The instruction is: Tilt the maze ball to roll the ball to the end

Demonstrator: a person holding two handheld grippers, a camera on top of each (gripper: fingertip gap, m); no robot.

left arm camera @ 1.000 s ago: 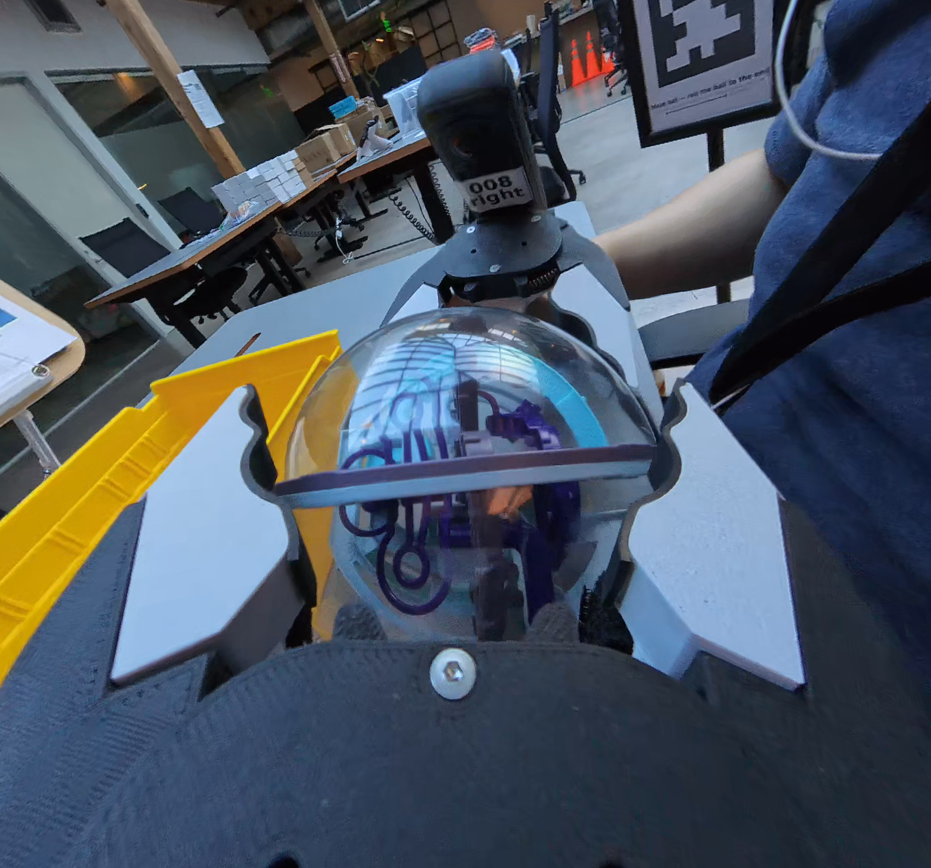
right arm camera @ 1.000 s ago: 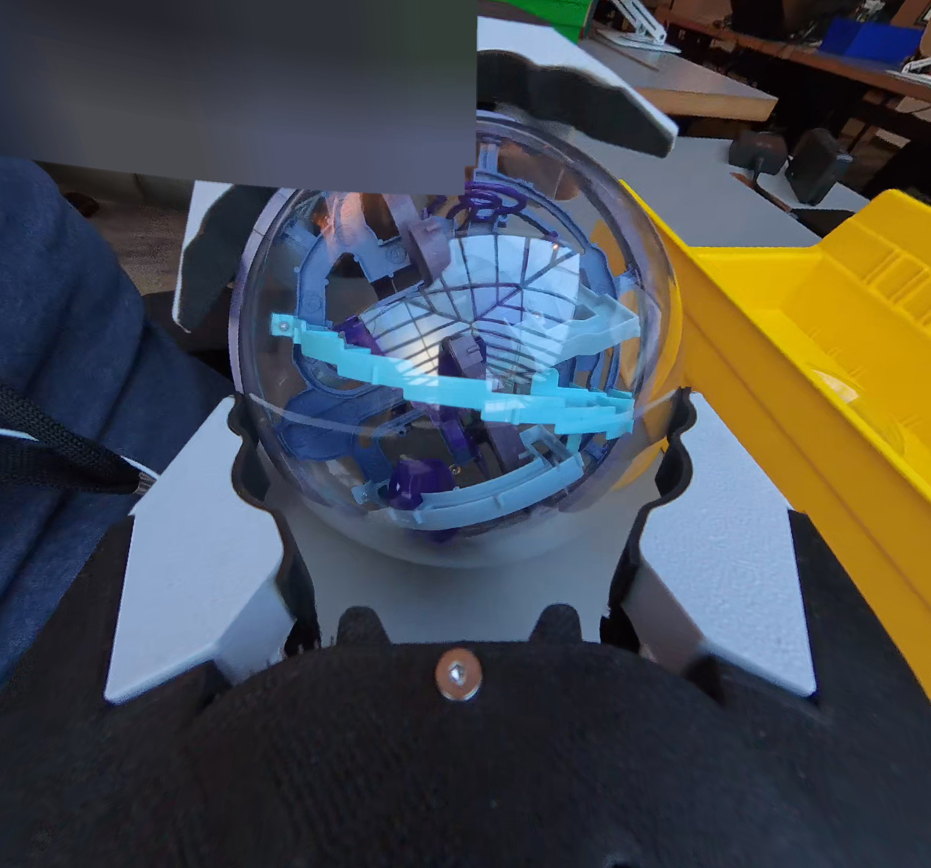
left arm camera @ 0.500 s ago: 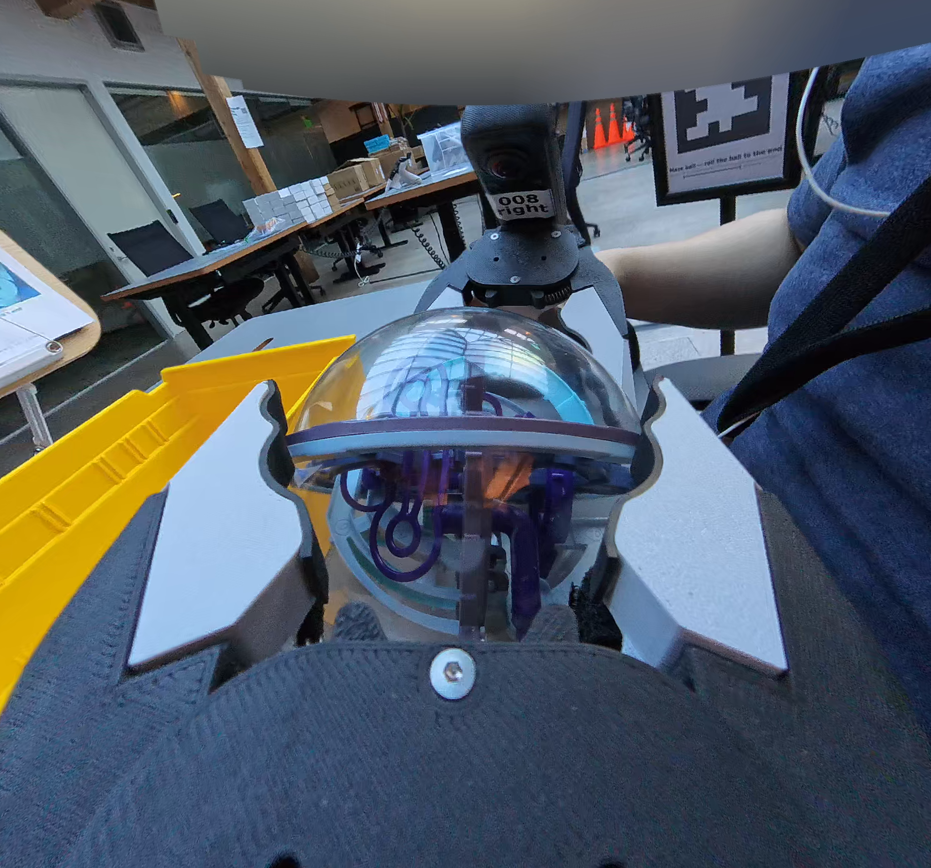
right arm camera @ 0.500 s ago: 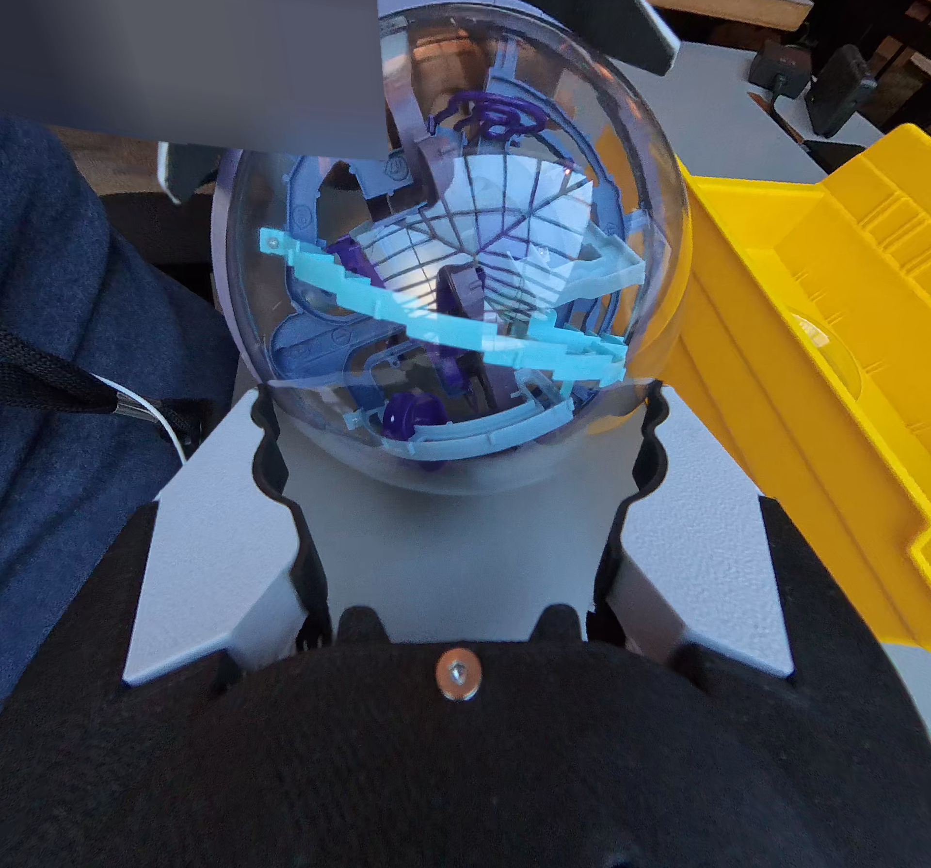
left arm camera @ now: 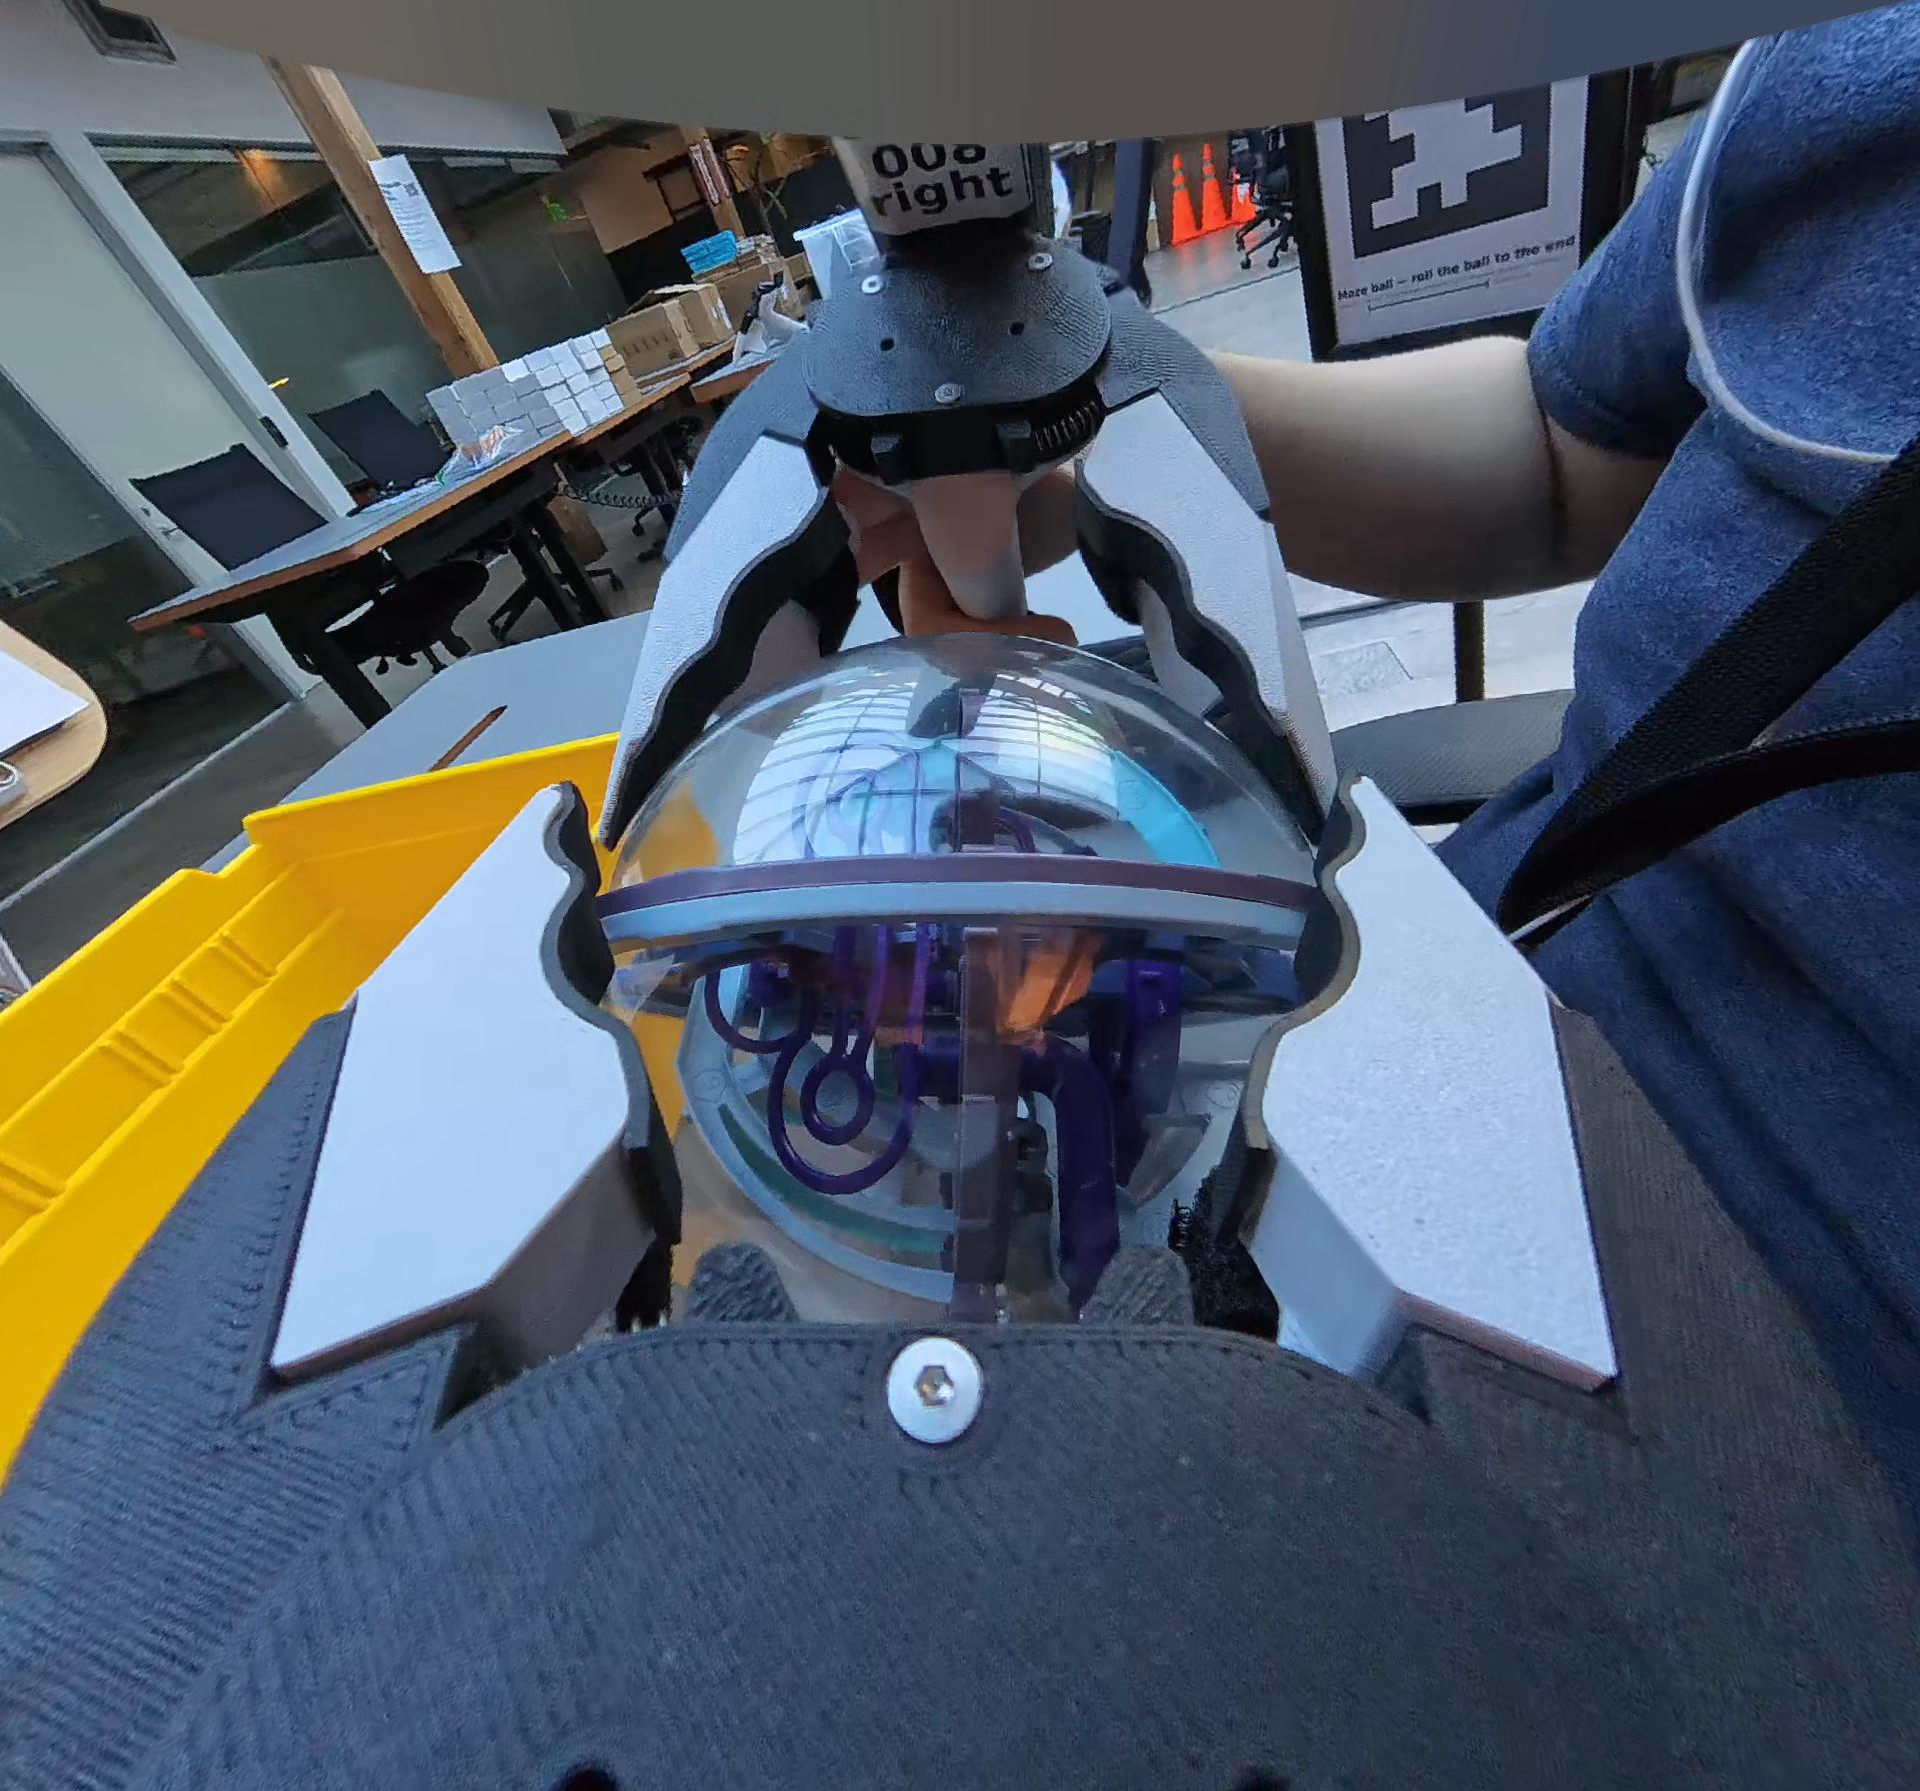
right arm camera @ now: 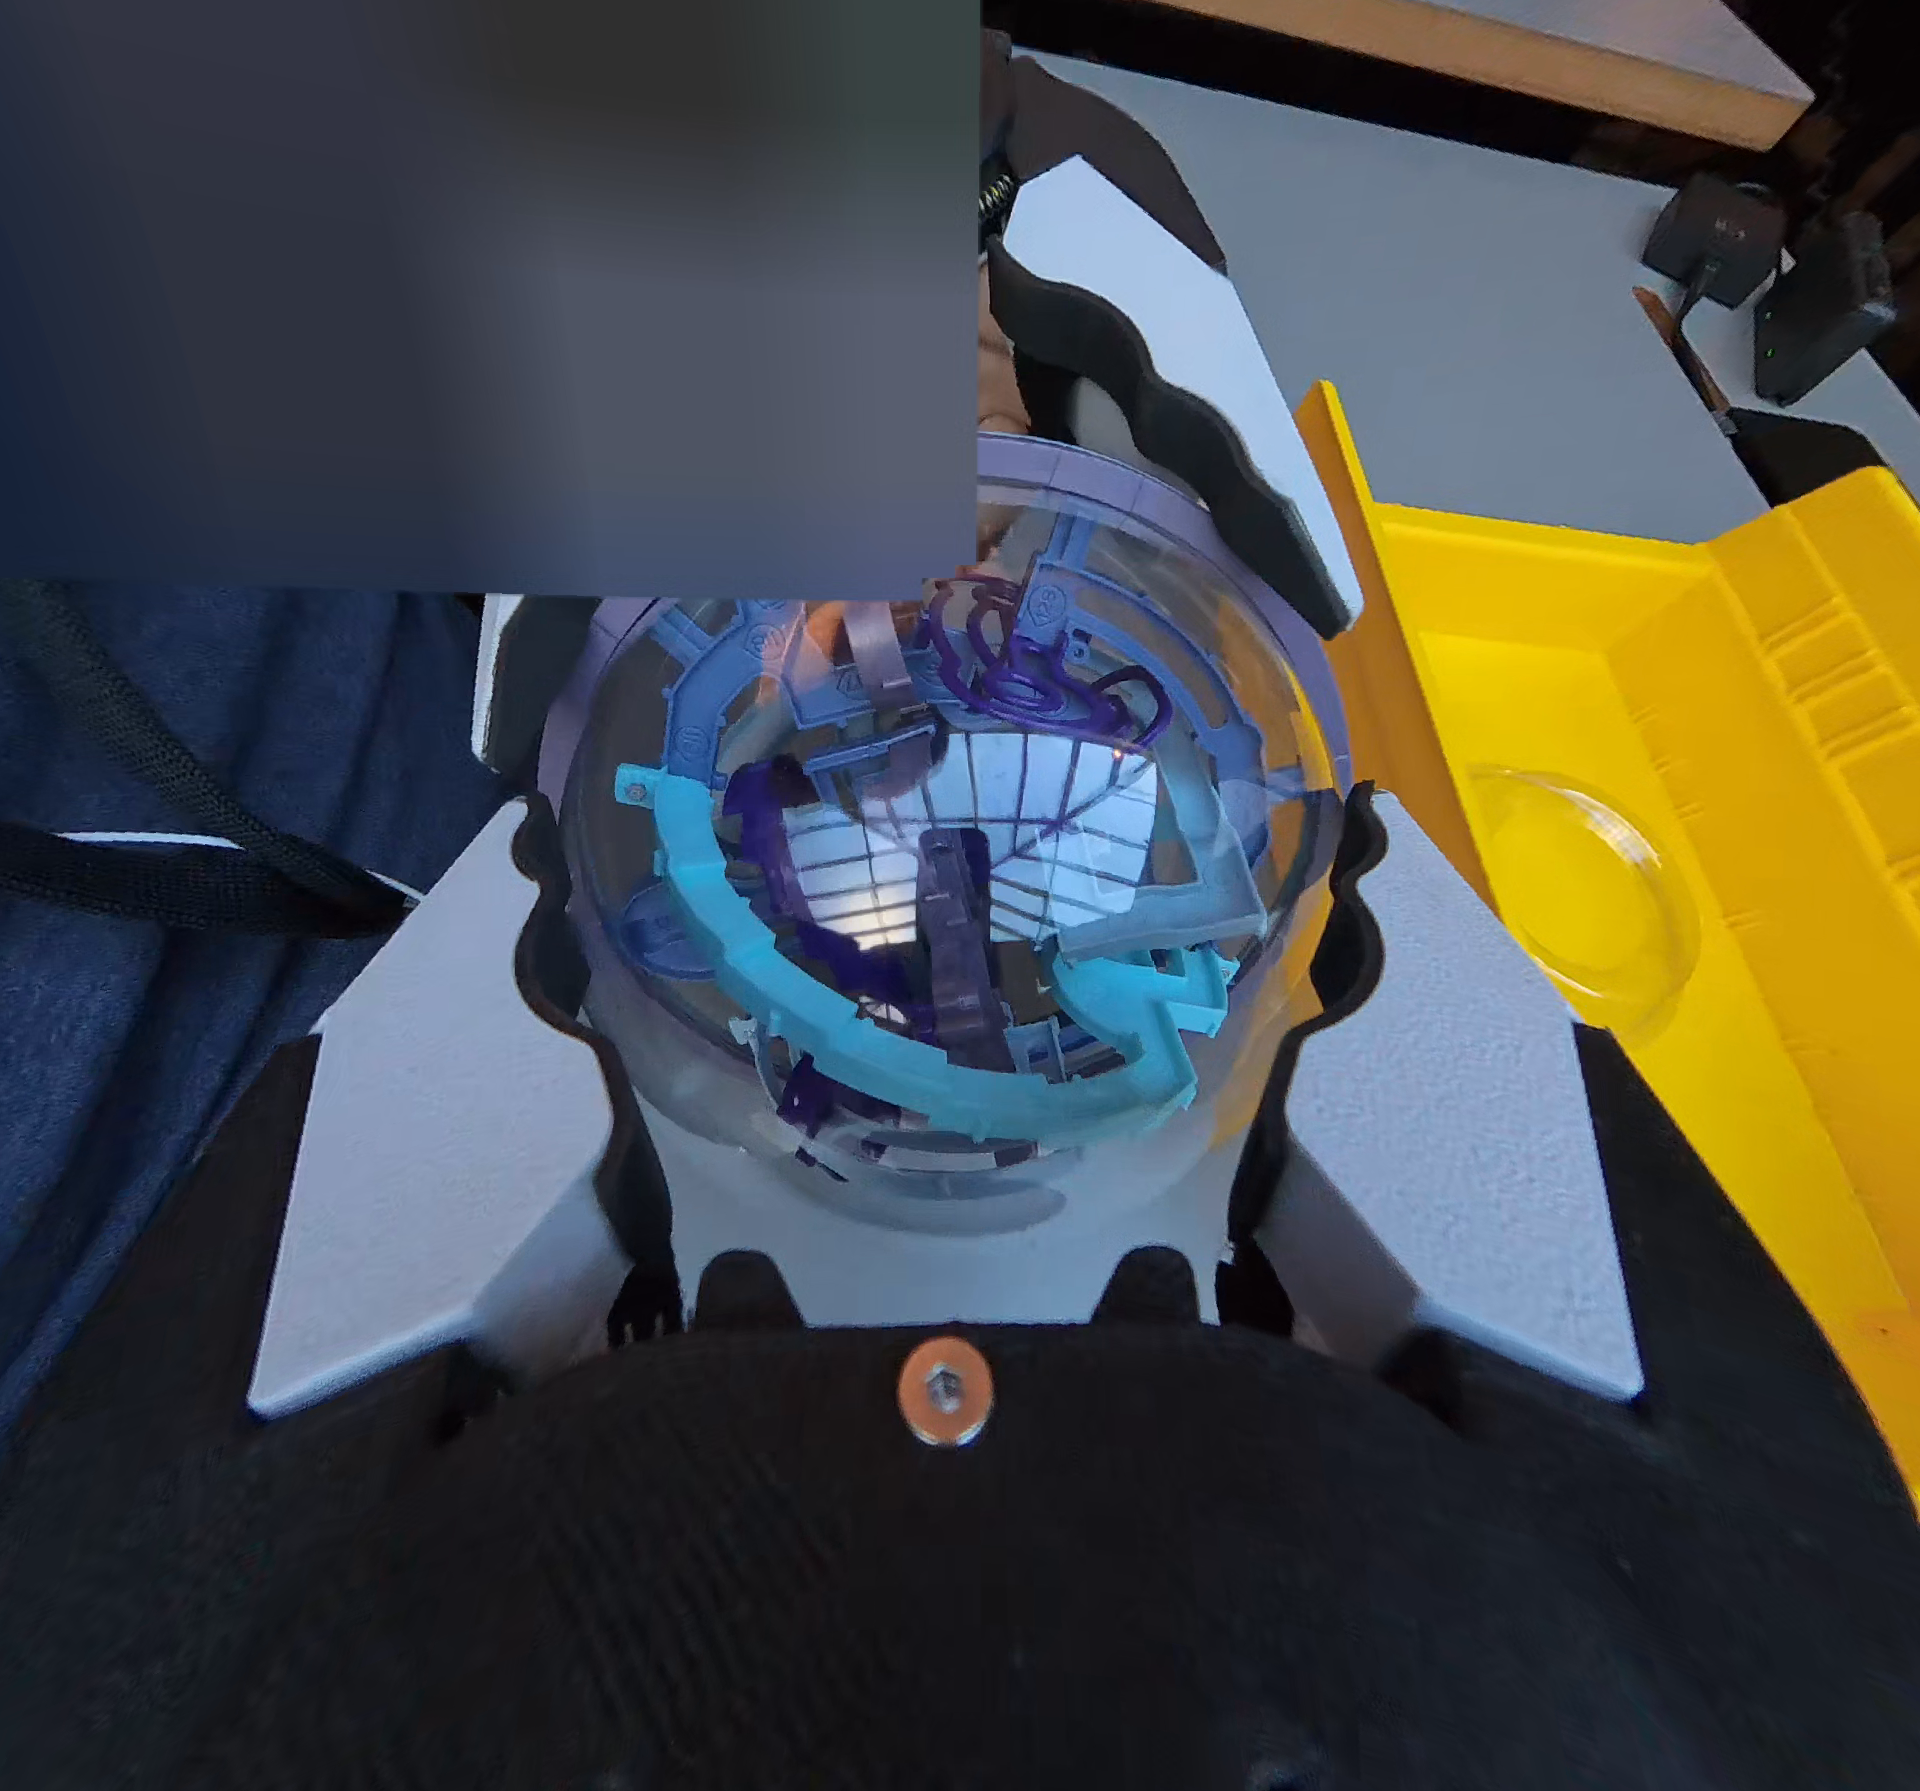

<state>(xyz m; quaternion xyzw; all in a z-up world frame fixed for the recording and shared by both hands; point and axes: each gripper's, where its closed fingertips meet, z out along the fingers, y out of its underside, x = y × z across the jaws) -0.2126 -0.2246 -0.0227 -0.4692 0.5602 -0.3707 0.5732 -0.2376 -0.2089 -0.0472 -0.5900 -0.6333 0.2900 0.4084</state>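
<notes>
At the far left of the left wrist view, a yellow bin (left arm camera: 156,1035) is lying on the grey bench (left arm camera: 540,692), and its near wall is reaching up to the left gripper. The left gripper (left arm camera: 951,920) is closing its two grey fingers (left arm camera: 457,1097) on the maze ball (left arm camera: 951,868), one finger on each side, with the black wavy pads pressing against the purple seam ring that is running across the sphere. The maze ball is a clear sphere with blue and purple tracks inside; it is sitting in the air between the two grippers, above the bench and just beside the bin. I cannot tell where the small ball inside the tracks is lying. Beyond the sphere, the right gripper (left arm camera: 961,702) is coming from the opposite side and its fingers are spreading around the far half of the sphere. To the right, a person's forearm and a blue shirt with a black strap are filling the edge of the view.

In the right wrist view, the blue shirt is at the left. In the middle, the right gripper (right arm camera: 945,910) is holding the maze ball (right arm camera: 935,910) between its pads, which are touching both sides of the sphere. One finger (right arm camera: 1174,359) of the left gripper is showing behind the sphere. At the right, the yellow bin (right arm camera: 1714,702) is holding a clear dome piece (right arm camera: 1590,889).
</notes>
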